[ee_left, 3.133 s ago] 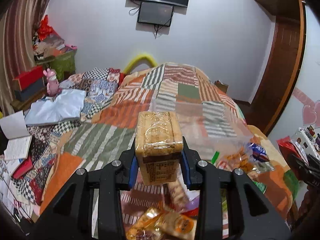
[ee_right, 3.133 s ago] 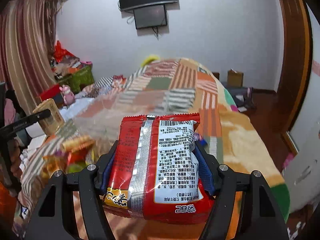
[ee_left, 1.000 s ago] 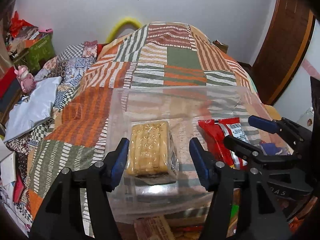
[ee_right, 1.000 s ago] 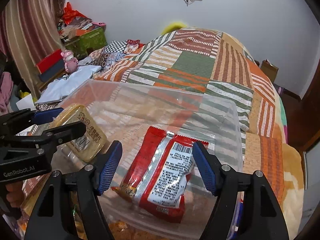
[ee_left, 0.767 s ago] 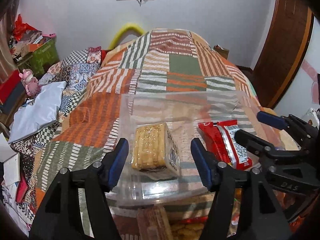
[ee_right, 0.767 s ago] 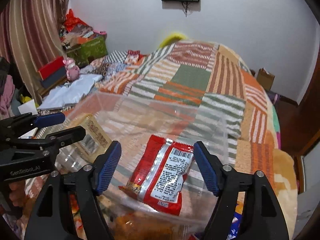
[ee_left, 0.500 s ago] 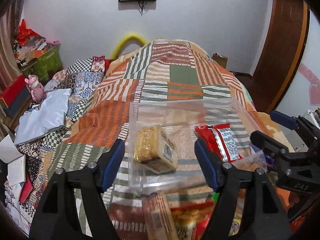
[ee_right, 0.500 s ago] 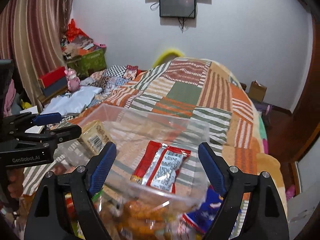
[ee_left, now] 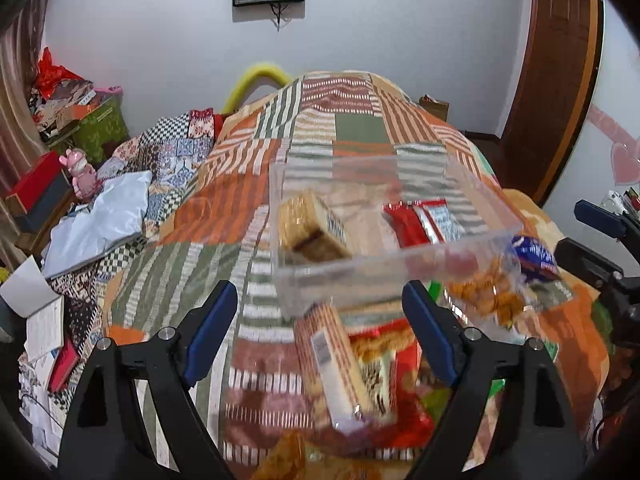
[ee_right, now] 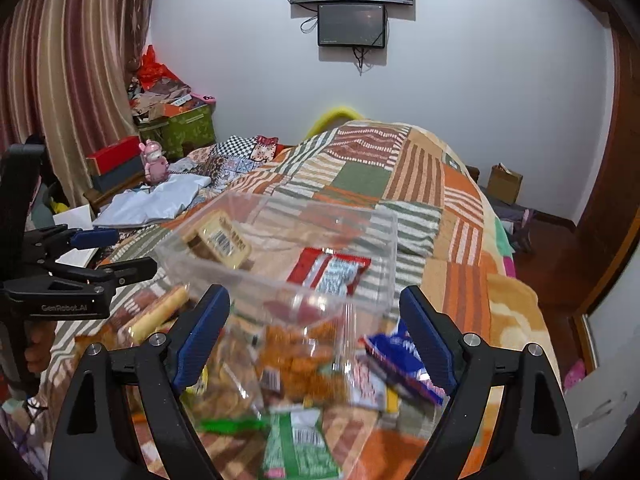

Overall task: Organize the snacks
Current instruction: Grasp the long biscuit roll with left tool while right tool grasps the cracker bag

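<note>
A clear plastic bin (ee_left: 400, 276) (ee_right: 384, 240) sits on the patchwork bed. Inside it lie a tan cracker pack (ee_left: 308, 226) (ee_right: 218, 238) on the left and a red snack bag (ee_left: 420, 220) (ee_right: 330, 272) on the right. My left gripper (ee_left: 320, 328) is open and empty, held back from the bin's near wall, above a long biscuit pack (ee_left: 336, 364). My right gripper (ee_right: 314, 336) is open and empty, above a heap of loose snacks: an orange crisp bag (ee_right: 304, 360), a blue packet (ee_right: 404, 356) and a green packet (ee_right: 300, 444).
The patchwork quilt (ee_left: 356, 132) covers the bed. Clothes, papers and a pink toy (ee_left: 82, 174) lie at the left. Boxes stand by the curtain (ee_right: 52, 80). A wooden door (ee_left: 552, 80) is at the right. The left gripper shows at the left of the right wrist view (ee_right: 76, 264).
Both grippers let go of their snacks into the bin, opened, and have drawn back and upward. The loose snack heap in front of the bin has come into view.
</note>
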Tool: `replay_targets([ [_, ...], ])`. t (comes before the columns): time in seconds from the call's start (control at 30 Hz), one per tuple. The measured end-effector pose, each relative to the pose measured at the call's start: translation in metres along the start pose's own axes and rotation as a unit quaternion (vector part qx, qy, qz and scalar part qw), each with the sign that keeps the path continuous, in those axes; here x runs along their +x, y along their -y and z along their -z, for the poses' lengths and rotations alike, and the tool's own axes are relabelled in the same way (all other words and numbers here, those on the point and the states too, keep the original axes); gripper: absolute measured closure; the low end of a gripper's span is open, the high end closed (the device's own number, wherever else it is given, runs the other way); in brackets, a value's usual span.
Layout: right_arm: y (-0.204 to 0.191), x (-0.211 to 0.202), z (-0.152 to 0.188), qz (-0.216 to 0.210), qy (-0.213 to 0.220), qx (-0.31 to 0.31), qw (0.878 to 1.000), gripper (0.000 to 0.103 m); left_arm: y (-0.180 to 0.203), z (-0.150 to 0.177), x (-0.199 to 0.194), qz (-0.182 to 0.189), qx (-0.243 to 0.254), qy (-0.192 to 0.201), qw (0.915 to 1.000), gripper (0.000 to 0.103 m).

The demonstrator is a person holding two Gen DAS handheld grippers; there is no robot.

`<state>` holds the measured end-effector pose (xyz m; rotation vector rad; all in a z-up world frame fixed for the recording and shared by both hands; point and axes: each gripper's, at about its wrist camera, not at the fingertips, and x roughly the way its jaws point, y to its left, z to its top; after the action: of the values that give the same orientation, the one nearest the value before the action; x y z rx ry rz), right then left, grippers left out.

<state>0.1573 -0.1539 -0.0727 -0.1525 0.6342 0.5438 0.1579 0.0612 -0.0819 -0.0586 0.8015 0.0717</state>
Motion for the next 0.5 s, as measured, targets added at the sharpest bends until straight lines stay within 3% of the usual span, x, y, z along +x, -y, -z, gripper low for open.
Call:
replay_targets([
  [0.27, -0.008, 0.006, 0.026, -0.024, -0.029, 0.017, 0.999, 0.018, -0.005, 0.029, 0.011, 0.008, 0.007, -0.025, 0.9996, 0.018],
  [0.5, -0.022, 0.027, 0.038, -0.055, -0.055, 0.019, 0.997, 0.018, -0.014, 0.04, 0.029, 0.01, 0.005, -0.046, 0.9989, 0.028],
])
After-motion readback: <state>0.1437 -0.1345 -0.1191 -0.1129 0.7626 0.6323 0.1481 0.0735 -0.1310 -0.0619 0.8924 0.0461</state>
